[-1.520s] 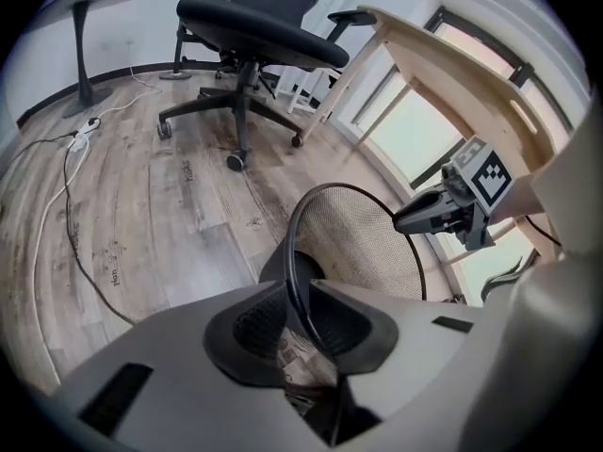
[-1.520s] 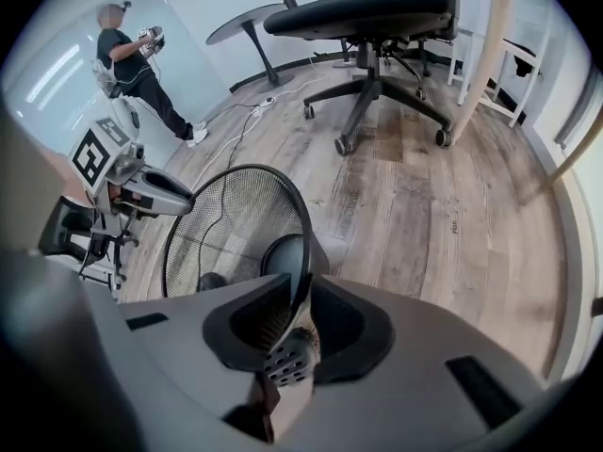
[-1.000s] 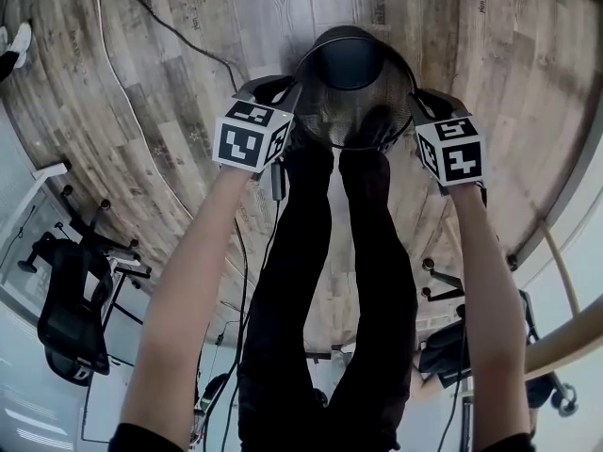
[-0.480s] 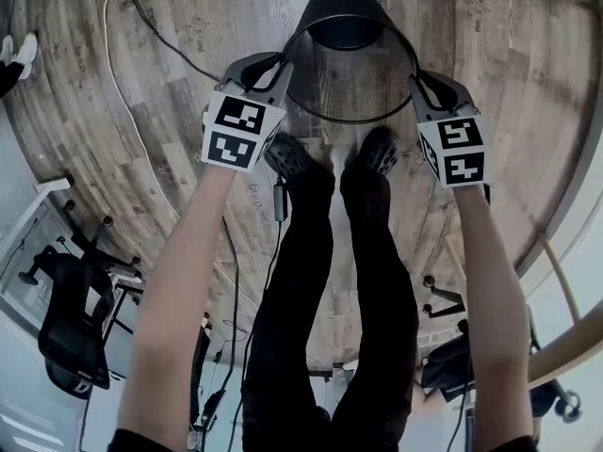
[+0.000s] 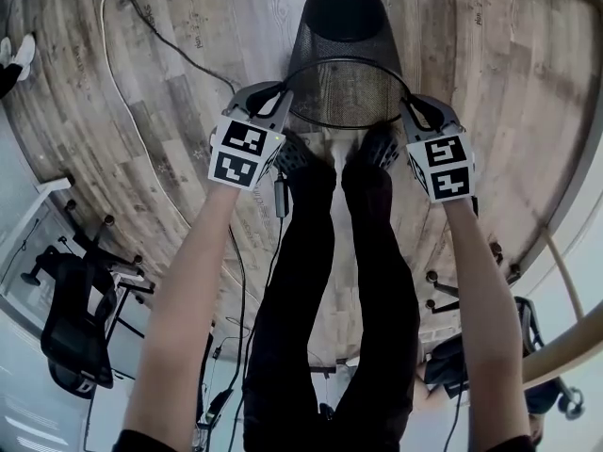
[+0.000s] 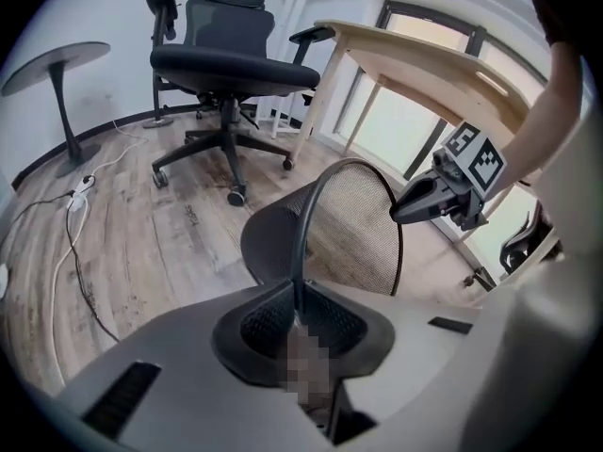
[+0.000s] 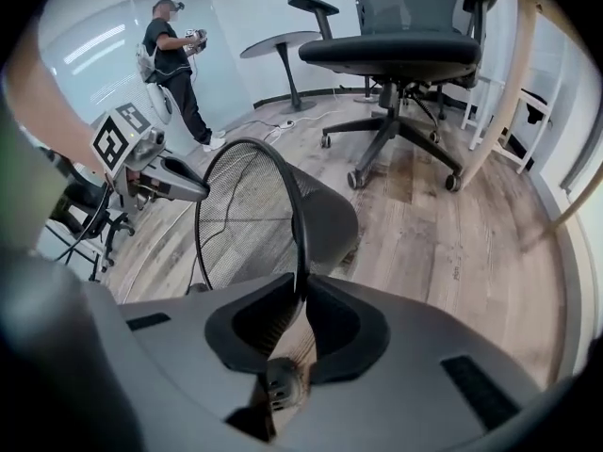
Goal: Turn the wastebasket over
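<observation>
The black wire-mesh wastebasket (image 5: 344, 64) hangs in the air between my two grippers, tipped so its closed base points away from me and its open mouth faces my legs. My left gripper (image 5: 285, 92) is shut on the left side of the rim, and my right gripper (image 5: 407, 104) is shut on the right side. In the left gripper view the rim wire runs into the pinched jaws of the left gripper (image 6: 300, 320), with the wastebasket (image 6: 344, 229) beyond. In the right gripper view the right gripper (image 7: 301, 295) grips the rim of the wastebasket (image 7: 259, 215) the same way.
My legs and shoes (image 5: 377, 149) stand on the wood floor just under the basket. Cables (image 5: 141, 26) trail over the floor at the left. An office chair (image 6: 231, 64), a wooden desk (image 6: 424, 59) and a round table (image 6: 57, 64) stand around. Another person (image 7: 174, 55) stands further off.
The basket has tipped: its base swung away from me and more of its outer wall shows. Both grippers kept hold of the rim and turned with it.
</observation>
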Demonstrator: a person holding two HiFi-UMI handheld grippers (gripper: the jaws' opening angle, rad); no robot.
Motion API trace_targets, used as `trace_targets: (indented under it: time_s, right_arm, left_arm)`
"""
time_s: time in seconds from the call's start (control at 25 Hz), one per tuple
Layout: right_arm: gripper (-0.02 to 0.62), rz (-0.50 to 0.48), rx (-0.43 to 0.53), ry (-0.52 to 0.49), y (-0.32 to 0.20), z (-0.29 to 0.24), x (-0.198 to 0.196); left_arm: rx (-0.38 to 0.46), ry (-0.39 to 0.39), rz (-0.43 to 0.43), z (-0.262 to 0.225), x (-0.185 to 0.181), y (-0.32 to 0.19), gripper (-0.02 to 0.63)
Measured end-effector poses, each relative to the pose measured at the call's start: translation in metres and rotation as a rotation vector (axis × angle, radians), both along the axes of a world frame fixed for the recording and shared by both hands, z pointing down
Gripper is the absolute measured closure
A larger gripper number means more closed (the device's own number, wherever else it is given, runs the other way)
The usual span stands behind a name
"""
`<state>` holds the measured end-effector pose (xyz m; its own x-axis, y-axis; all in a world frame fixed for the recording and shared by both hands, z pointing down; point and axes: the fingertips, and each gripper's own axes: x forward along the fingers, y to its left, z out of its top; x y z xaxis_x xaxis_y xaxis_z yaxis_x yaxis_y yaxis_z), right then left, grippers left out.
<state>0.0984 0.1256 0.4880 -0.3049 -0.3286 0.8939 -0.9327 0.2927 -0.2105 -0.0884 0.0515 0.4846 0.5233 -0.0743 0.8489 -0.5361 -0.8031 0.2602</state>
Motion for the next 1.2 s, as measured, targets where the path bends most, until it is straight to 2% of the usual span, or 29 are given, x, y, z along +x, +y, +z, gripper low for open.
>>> trace_targets:
  time_s: [0.12, 0.2, 0.4, 0.64, 0.76, 0.92, 1.08, 1.2]
  right_arm:
    - [0.538, 0.011, -0.044, -0.040, 0.017, 0.005, -0.011]
    - [0.538, -0.034, -0.070, -0.041, 0.031, 0.013, -0.019]
    - [0.529, -0.173, -0.140, -0.018, 0.066, 0.045, -0.034]
    - [0.515, -0.233, -0.173, 0.026, 0.102, 0.087, -0.039]
    - [0.510, -0.266, -0.176, 0.029, 0.111, 0.100, -0.045]
    - [0.503, -0.245, -0.200, 0.036, 0.118, 0.112, -0.048]
    - [0.499, -0.233, -0.220, 0.042, 0.118, 0.118, -0.048]
    - [0.497, -0.248, -0.236, 0.046, 0.117, 0.120, -0.048]
  left_arm:
    - [-0.035, -0.008, -0.014, 0.010, -0.008, 0.022, 0.560]
    - [-0.055, -0.034, 0.006, 0.021, -0.016, 0.038, 0.560]
    - [-0.092, -0.134, 0.147, 0.058, -0.034, 0.077, 0.560]
    - [-0.091, -0.180, 0.300, 0.096, -0.041, 0.117, 0.555]
    - [-0.088, -0.201, 0.318, 0.111, -0.046, 0.125, 0.552]
    - [-0.095, -0.248, 0.349, 0.125, -0.050, 0.132, 0.551]
    - [-0.141, -0.298, 0.401, 0.133, -0.053, 0.135, 0.548]
    - [-0.208, -0.310, 0.373, 0.134, -0.054, 0.134, 0.539]
